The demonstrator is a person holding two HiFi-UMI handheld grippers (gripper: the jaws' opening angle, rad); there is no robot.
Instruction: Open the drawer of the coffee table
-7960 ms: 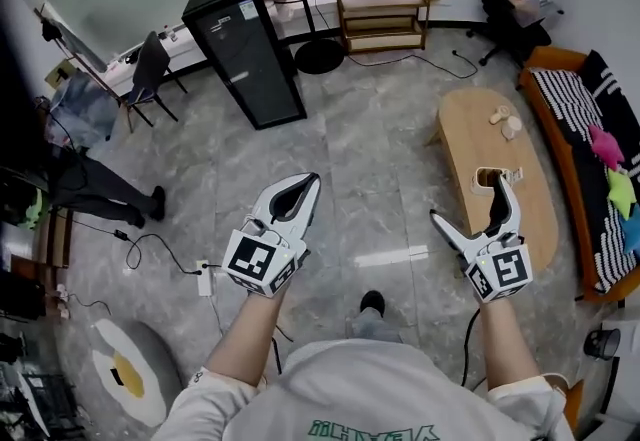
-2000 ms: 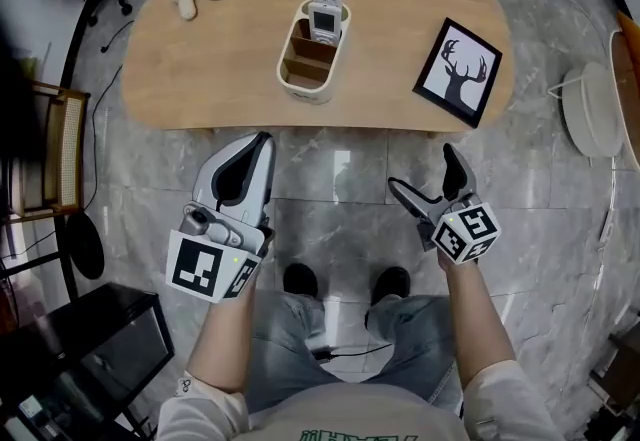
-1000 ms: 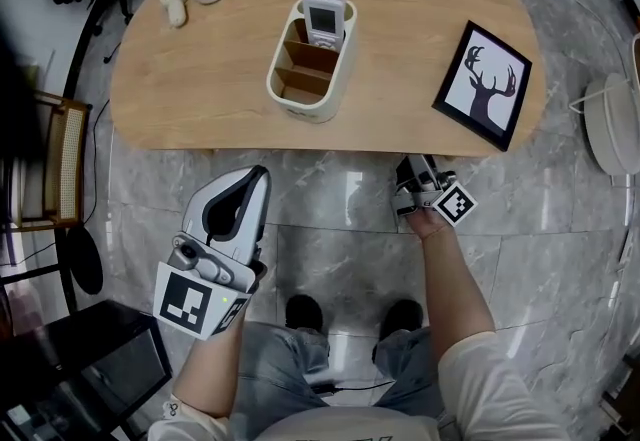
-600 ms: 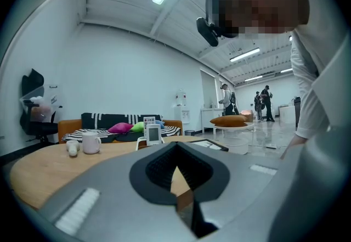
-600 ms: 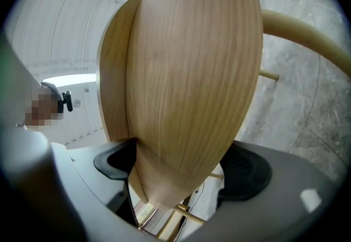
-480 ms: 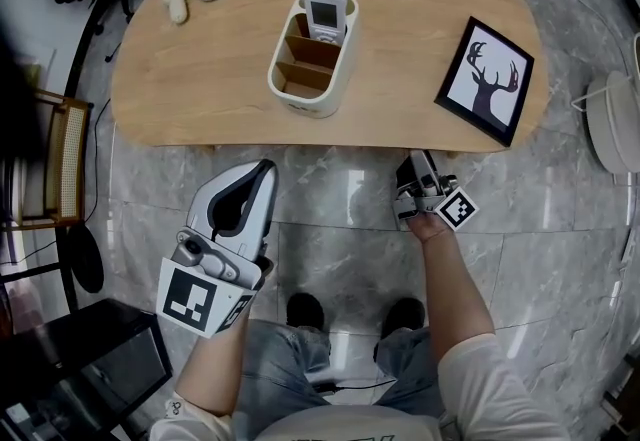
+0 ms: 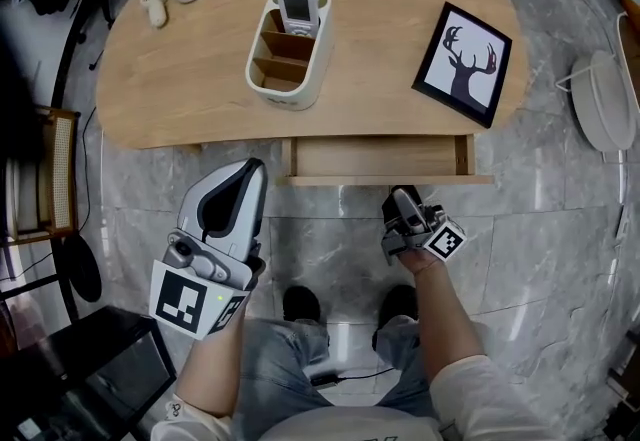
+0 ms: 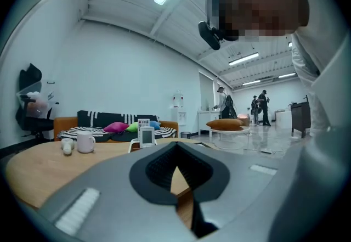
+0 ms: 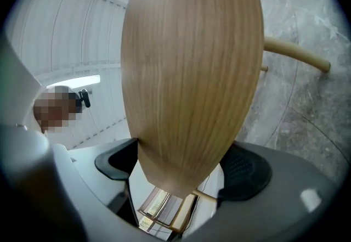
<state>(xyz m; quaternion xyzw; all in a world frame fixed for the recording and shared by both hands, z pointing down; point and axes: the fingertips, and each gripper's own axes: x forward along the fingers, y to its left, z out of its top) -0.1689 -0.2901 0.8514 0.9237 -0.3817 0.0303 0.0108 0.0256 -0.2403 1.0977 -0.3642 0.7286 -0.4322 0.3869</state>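
The right gripper [image 7: 402, 201], its jaws just tightened onto the near front of the part-open drawer [image 7: 380, 157], could slip off if pulled askew; the left gripper [image 7: 252, 170] hangs closed and empty.

Left tongs [image 7: 250, 169], right tongs [image 7: 402, 199]: grey, black pads [image 8: 159, 169], 2 marker cubes [image 7: 190, 297]; white sleeves [image 7: 480, 384], jeans [image 7: 270, 359], black shoes [image 7: 297, 304].

The shallow light-wood drawer [image 7: 380, 157] stands pulled out from the near edge of the oval coffee table [image 7: 180, 79].
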